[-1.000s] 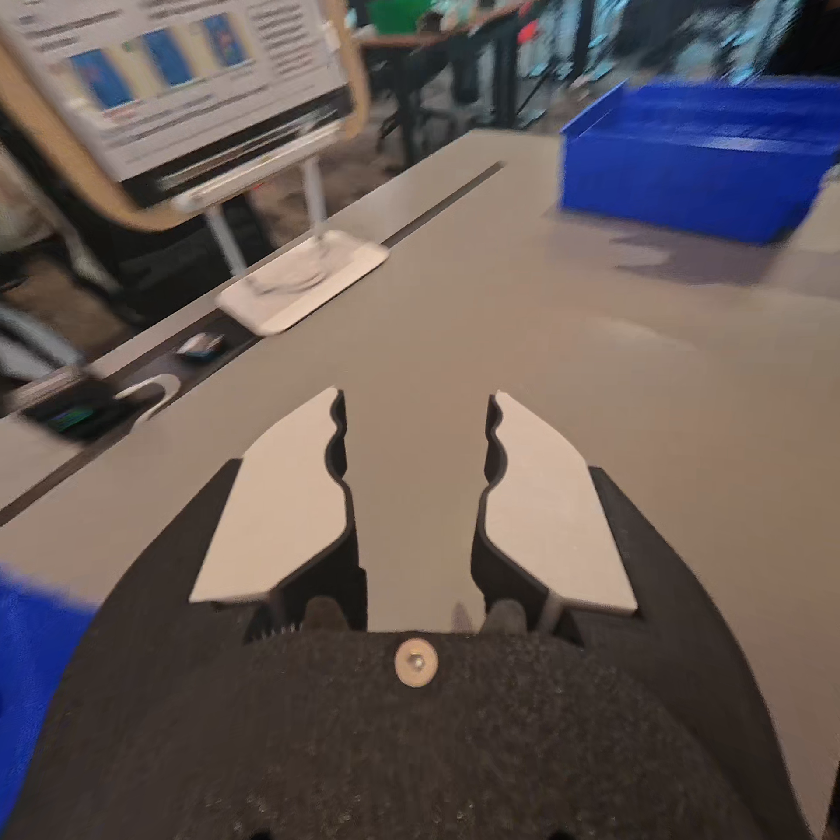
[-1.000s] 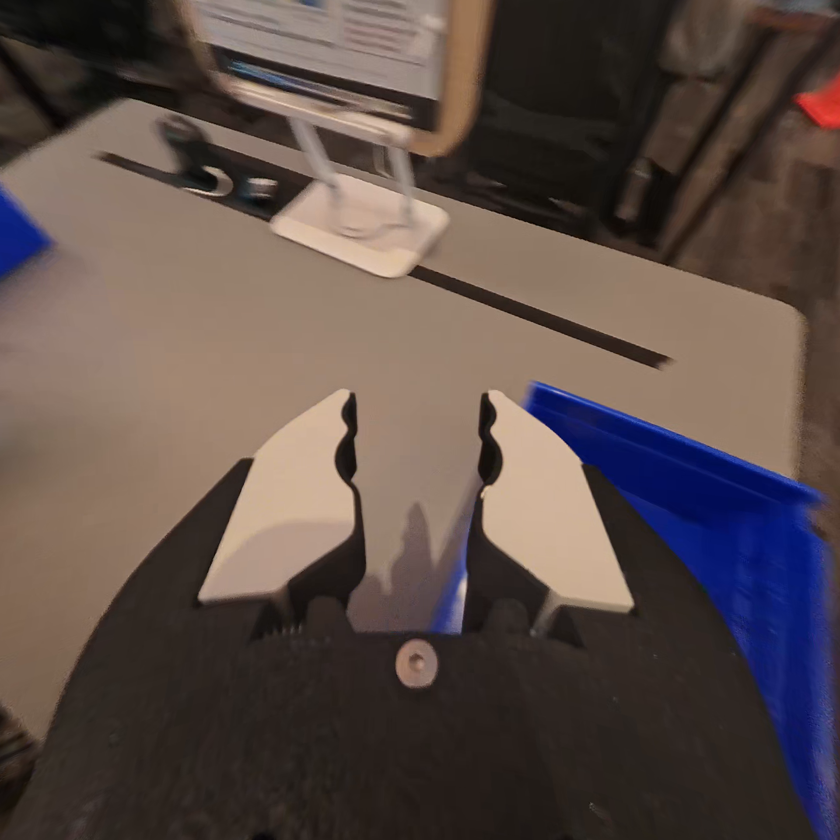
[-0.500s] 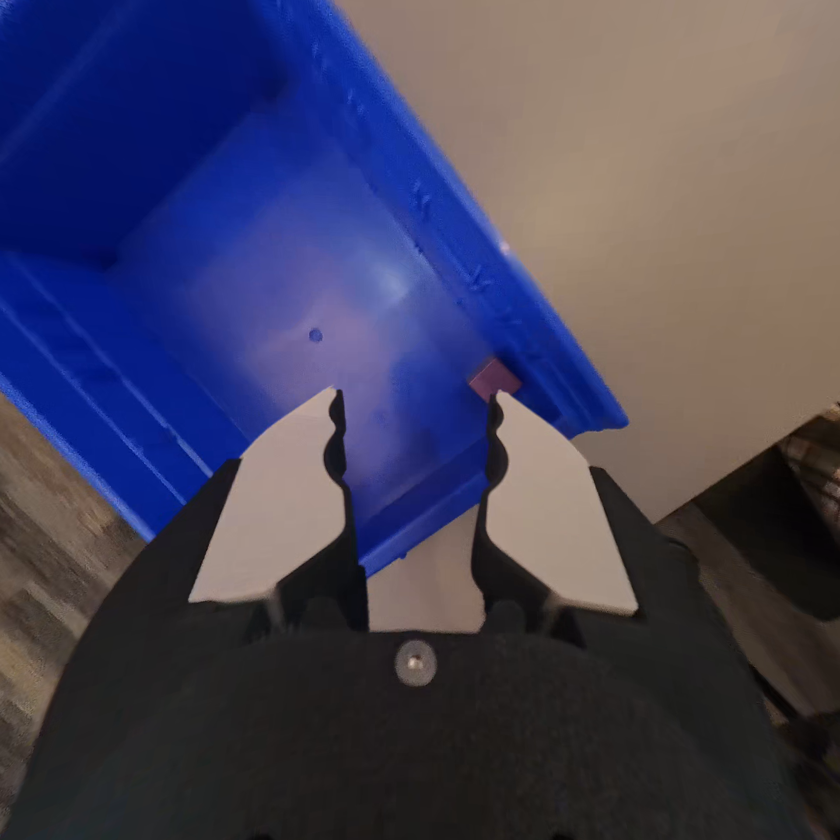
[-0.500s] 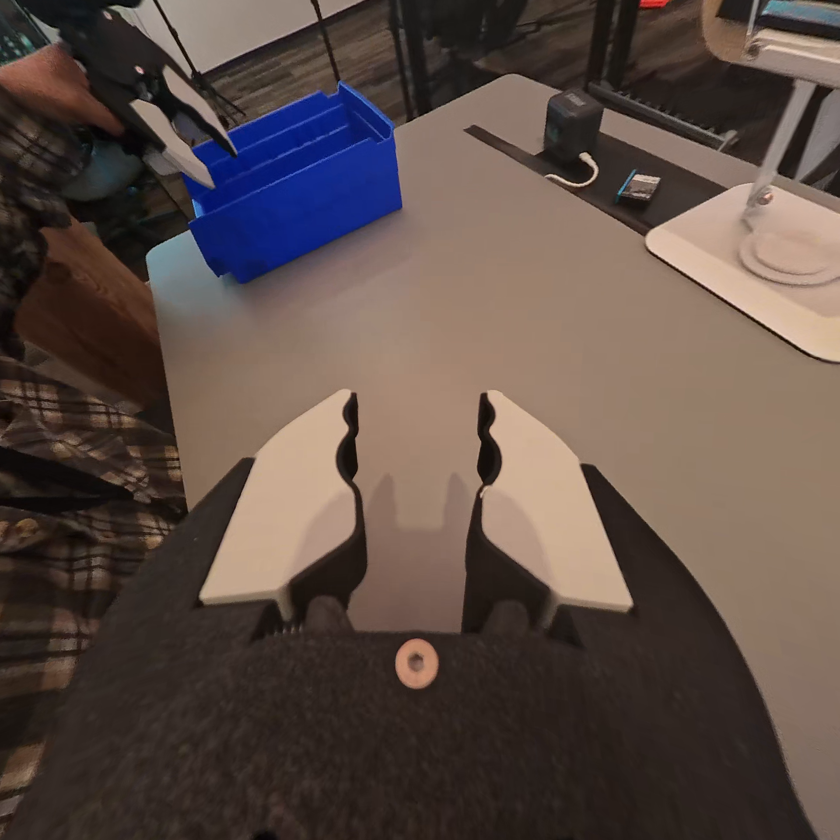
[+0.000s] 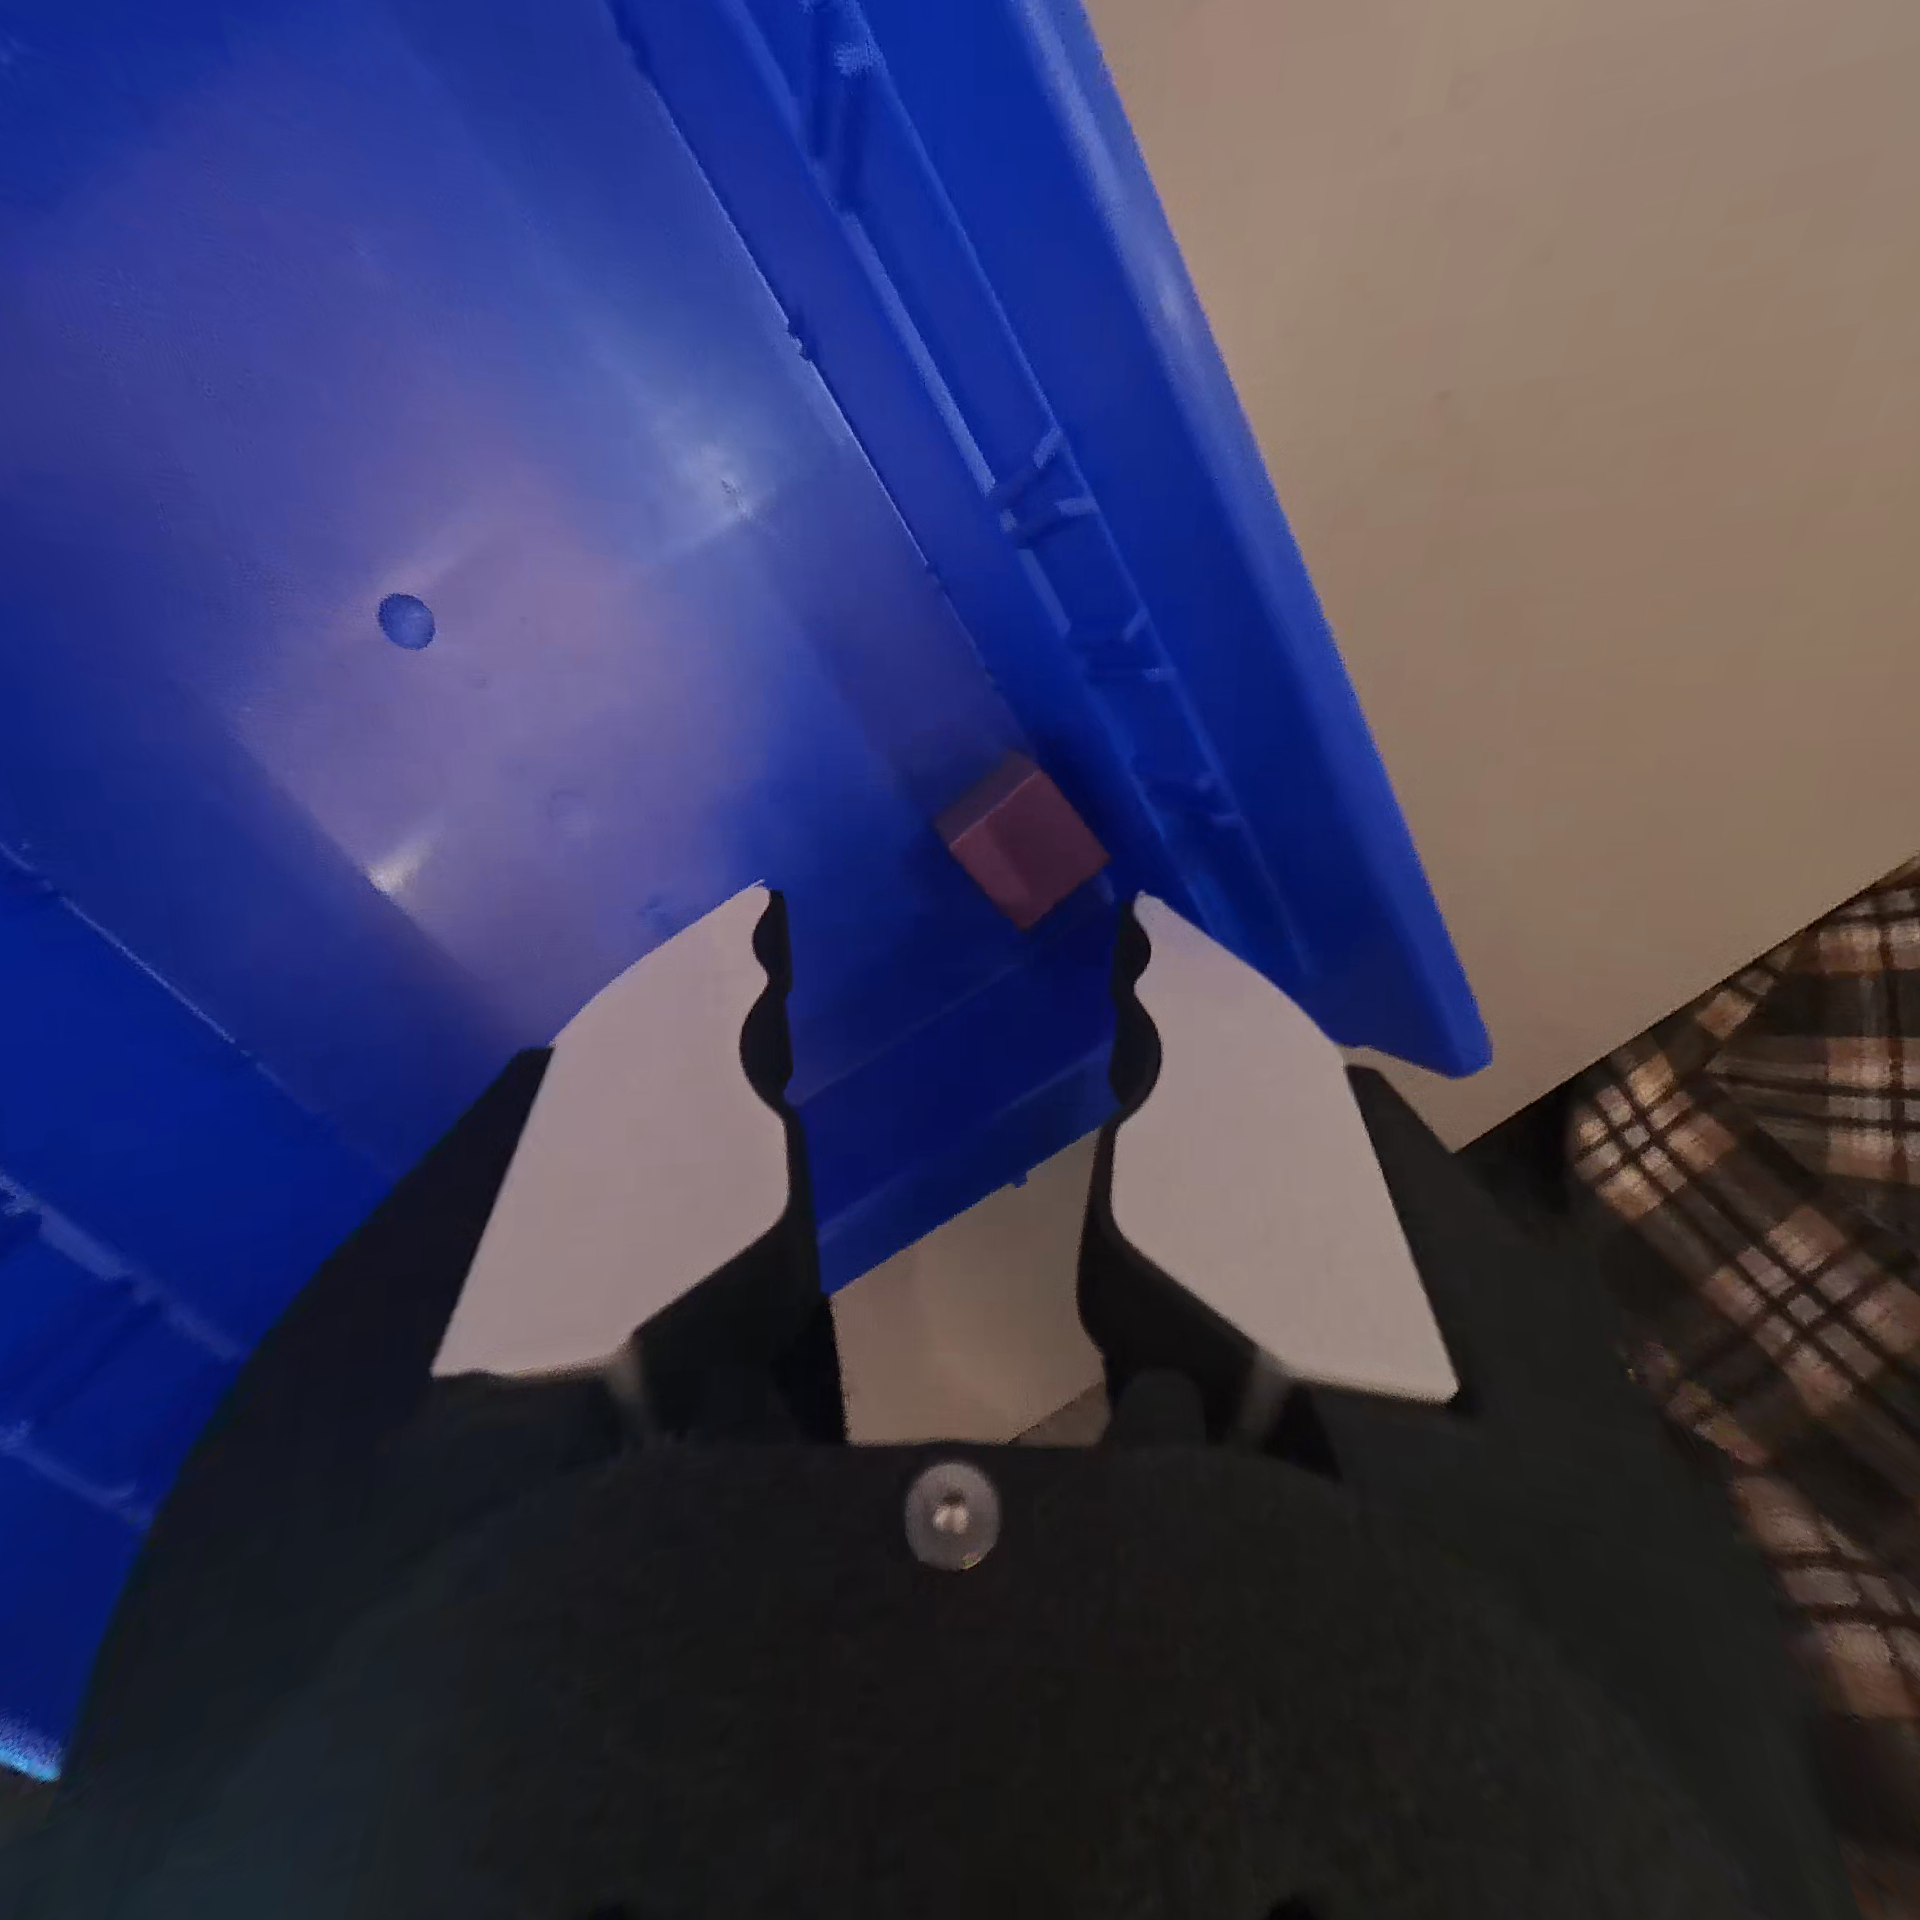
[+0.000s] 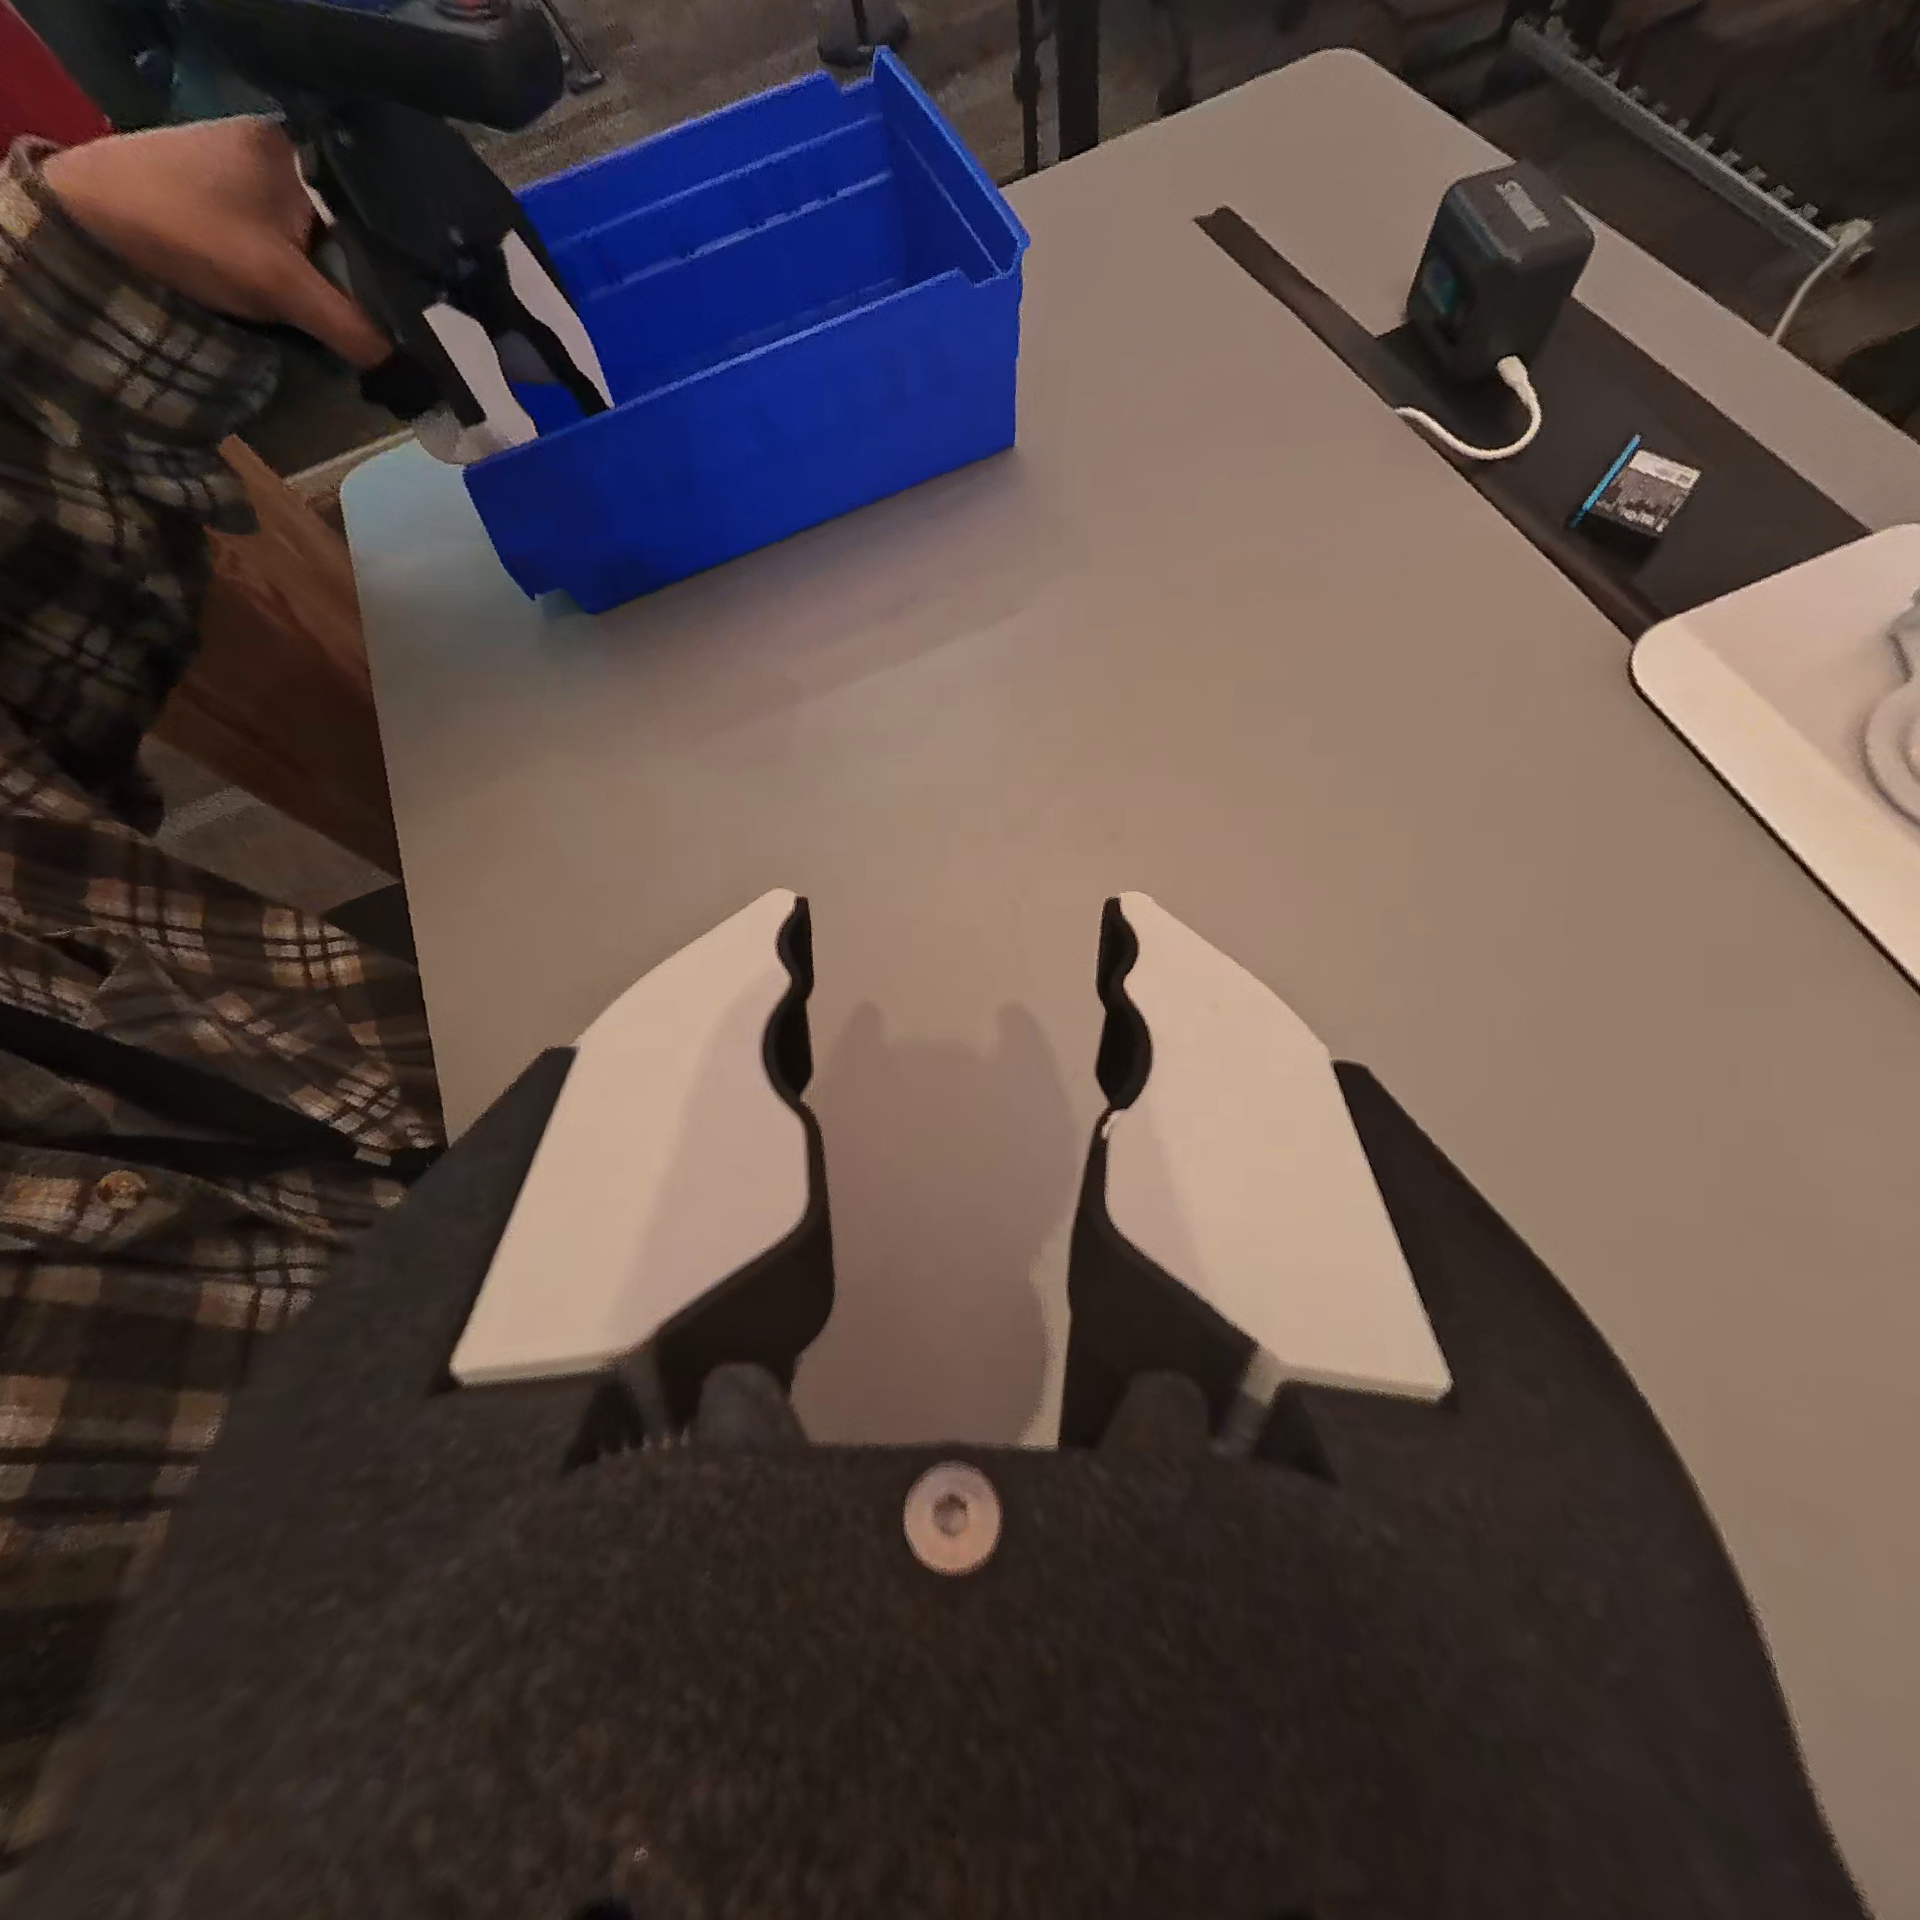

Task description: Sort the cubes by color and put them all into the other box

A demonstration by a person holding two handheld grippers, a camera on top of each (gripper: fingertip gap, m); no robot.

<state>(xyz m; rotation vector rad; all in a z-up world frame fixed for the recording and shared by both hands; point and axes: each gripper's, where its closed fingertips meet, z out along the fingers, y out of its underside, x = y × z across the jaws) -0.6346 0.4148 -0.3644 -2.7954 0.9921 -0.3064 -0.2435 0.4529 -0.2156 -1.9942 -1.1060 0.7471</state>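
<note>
Left wrist view: my left tool point(image 5: 951, 899) is open and empty above the blue box point(image 5: 1143, 644); 1 purple cube point(image 5: 1023, 840) lies in its near corner against the wall.

Right wrist view: my right tool point(image 6: 954, 914) is open, empty, over the grey worktop point(image 6: 1195, 727), well apart from that box point(image 6: 790, 457).

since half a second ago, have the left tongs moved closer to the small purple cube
Yes. The left tongs have dropped deeper into the blue plastic box, nearing the small purple cube by its wall.

Looks like an office or lab: grey table point(image 6: 1195, 727) with a cable slot point(image 6: 1351, 343), charger point(image 6: 1496, 275), stand base point(image 6: 1787, 707), carpet floor.
</note>
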